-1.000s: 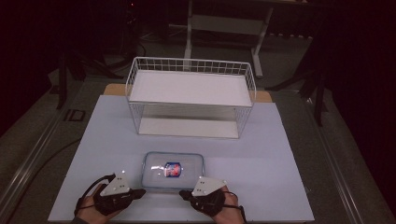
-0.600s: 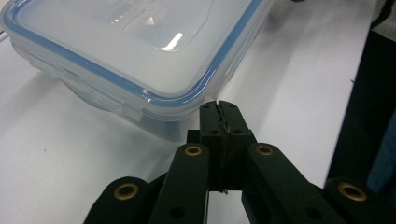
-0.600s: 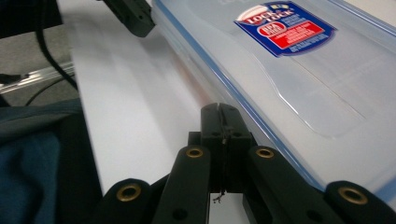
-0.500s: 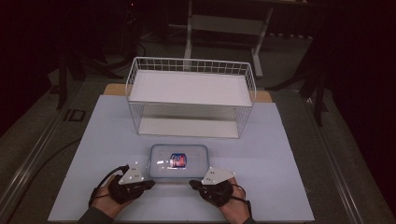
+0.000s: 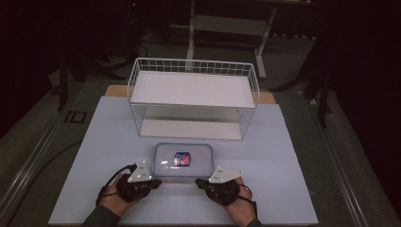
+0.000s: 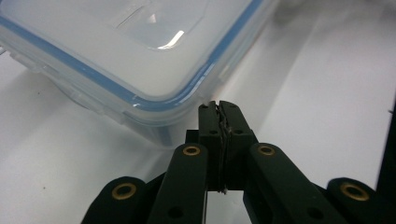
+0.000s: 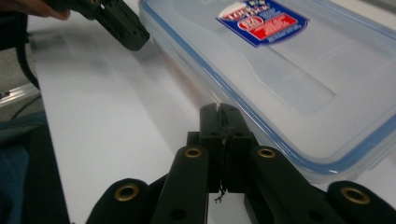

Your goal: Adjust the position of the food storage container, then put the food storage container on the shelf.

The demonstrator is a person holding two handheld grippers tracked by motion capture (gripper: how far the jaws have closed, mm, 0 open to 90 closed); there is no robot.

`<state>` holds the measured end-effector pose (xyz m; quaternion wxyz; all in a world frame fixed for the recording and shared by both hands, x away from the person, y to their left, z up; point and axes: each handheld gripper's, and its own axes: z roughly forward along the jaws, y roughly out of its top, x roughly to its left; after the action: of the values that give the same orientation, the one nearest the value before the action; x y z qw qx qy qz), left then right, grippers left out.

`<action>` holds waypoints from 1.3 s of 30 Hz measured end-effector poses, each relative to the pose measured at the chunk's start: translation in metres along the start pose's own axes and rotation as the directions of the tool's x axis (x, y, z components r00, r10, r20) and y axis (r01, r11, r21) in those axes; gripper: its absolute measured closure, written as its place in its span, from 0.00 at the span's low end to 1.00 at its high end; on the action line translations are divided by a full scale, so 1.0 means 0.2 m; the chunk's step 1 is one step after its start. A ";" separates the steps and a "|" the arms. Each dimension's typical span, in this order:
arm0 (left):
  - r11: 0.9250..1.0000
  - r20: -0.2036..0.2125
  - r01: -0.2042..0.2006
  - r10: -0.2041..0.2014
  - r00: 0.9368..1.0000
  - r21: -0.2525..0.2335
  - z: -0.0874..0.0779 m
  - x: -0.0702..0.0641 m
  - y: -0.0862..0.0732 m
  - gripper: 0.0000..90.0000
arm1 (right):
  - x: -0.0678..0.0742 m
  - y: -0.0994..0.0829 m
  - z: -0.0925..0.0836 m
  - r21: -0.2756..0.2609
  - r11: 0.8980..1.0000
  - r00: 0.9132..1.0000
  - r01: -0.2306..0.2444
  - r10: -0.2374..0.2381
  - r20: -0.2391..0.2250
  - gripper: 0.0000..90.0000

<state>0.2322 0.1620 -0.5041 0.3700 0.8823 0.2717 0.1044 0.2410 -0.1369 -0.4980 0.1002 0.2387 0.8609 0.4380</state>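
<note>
Your box (image 5: 183, 161) sits flat on the white table (image 5: 283, 189), just in front of the wire rack (image 5: 194, 97), with a narrow strip of bare table between the two. To either side of the box the table lies open out to its left and right edges, and there is free surface along the near edge around your hands.

Your left hand-held gripper (image 5: 156, 181) has its jaws clenched together on nothing, tips right at the box's near left corner (image 6: 187, 93); you cannot tell whether they touch it. Your right hand-held gripper (image 5: 198, 181) is likewise clenched and empty, tips close to the near right side of the box (image 7: 299, 154).

The box is a clear, rounded rectangle with a blue seal line around its lid and a red-and-blue label (image 7: 261, 21) on top.
</note>
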 end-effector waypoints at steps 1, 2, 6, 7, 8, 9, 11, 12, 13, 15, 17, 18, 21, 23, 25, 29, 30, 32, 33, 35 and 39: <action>1.000 0.016 -0.011 0.011 1.000 -0.018 -0.02 -0.02 0.00 0.98 | 0.01 0.01 -0.01 -0.015 1.000 1.000 0.001 -0.001 -0.014 0.94; 1.000 0.016 -0.011 0.011 1.000 -0.018 -0.02 -0.02 0.00 0.97 | 0.01 0.02 -0.02 -0.023 1.000 1.000 0.002 -0.002 -0.018 0.93; 0.998 0.038 -0.031 0.033 0.999 -0.056 -0.04 -0.06 0.01 0.95 | 0.02 0.03 -0.04 -0.047 0.999 1.000 0.008 -0.009 -0.025 0.89; 0.997 0.040 -0.036 0.039 0.998 -0.068 -0.05 -0.07 0.01 0.95 | 0.02 0.04 -0.05 -0.055 0.998 1.000 0.006 -0.008 -0.026 0.88; 0.996 0.042 -0.040 0.043 0.998 -0.076 -0.05 -0.07 0.01 0.93 | 0.02 0.04 -0.06 -0.064 0.998 1.000 0.002 -0.004 -0.030 0.87; 0.994 0.028 -0.038 0.041 0.999 -0.099 -0.06 -0.07 0.01 0.89 | 0.02 0.05 -0.07 -0.079 0.997 1.000 -0.005 0.003 -0.029 0.85; 0.991 0.006 -0.035 0.036 0.999 -0.127 -0.08 -0.07 0.02 0.85 | 0.01 0.06 -0.10 -0.096 0.995 1.000 -0.013 0.010 -0.024 0.82; 0.990 -0.008 -0.036 0.035 0.999 -0.139 -0.09 -0.08 0.02 0.82 | 0.00 0.06 -0.11 -0.103 0.995 1.000 -0.018 0.015 -0.021 0.81; 0.987 -0.018 -0.030 0.027 0.999 -0.157 -0.09 -0.08 0.02 0.79 | -0.01 0.06 -0.12 -0.109 0.994 1.000 -0.026 0.024 -0.018 0.79; 0.979 -0.036 -0.009 0.002 0.999 -0.202 -0.12 -0.07 0.02 0.72 | -0.04 0.06 -0.14 -0.120 0.992 0.999 -0.046 0.046 -0.007 0.74; 0.972 -0.034 0.037 -0.046 0.998 -0.233 -0.14 -0.04 0.03 0.69 | -0.09 0.06 -0.16 -0.124 0.990 0.997 -0.070 0.071 0.004 0.68; 0.972 -0.034 0.037 -0.046 0.998 -0.233 -0.14 -0.04 0.03 0.68 | -0.10 0.06 -0.17 -0.123 0.989 0.997 -0.080 0.081 0.004 0.65; 0.958 -0.053 0.109 -0.128 0.990 -0.263 -0.17 0.01 0.04 0.63 | -0.15 0.06 -0.20 -0.109 0.986 0.992 -0.123 0.126 0.018 0.60; 0.956 -0.066 0.131 -0.154 0.986 -0.264 -0.18 0.04 0.04 0.59 | -0.19 0.05 -0.22 -0.106 0.982 0.987 -0.156 0.160 0.028 0.58; 0.953 -0.081 0.147 -0.174 0.981 -0.264 -0.18 0.06 0.04 0.56 | -0.22 0.05 -0.23 -0.098 0.979 0.982 -0.176 0.181 0.043 0.56; 0.945 -0.068 0.213 -0.236 0.969 -0.248 -0.16 0.13 0.06 0.49 | -0.28 0.05 -0.22 -0.081 0.971 0.972 -0.223 0.228 0.055 0.56; 0.945 -0.068 0.213 -0.236 0.969 -0.248 -0.16 0.13 0.06 0.47 | -0.28 0.05 -0.22 -0.081 0.971 0.972 -0.223 0.228 0.055 0.56; 0.942 -0.070 0.240 -0.262 0.962 -0.236 -0.13 0.17 0.06 0.45 | -0.30 0.06 -0.20 -0.074 0.968 0.969 -0.239 0.243 0.053 0.56; 0.935 -0.075 0.271 -0.294 0.953 -0.230 -0.10 0.19 0.06 0.44 | -0.33 0.06 -0.18 -0.069 0.961 0.962 -0.266 0.270 0.044 0.54; 0.924 -0.057 0.307 -0.327 0.943 -0.230 -0.09 0.22 0.06 0.41 | -0.36 0.06 -0.15 -0.057 0.949 0.949 -0.311 0.313 0.027 0.52; 0.896 -0.005 0.380 -0.391 0.920 -0.230 -0.06 0.27 0.06 0.37 | -0.39 0.05 -0.10 -0.035 0.927 0.928 -0.373 0.373 -0.007 0.46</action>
<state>0.2765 0.1921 -0.4889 0.4734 0.7606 0.4369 0.0815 0.3048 -0.1843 -0.4812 0.0194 0.3960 0.7919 0.4645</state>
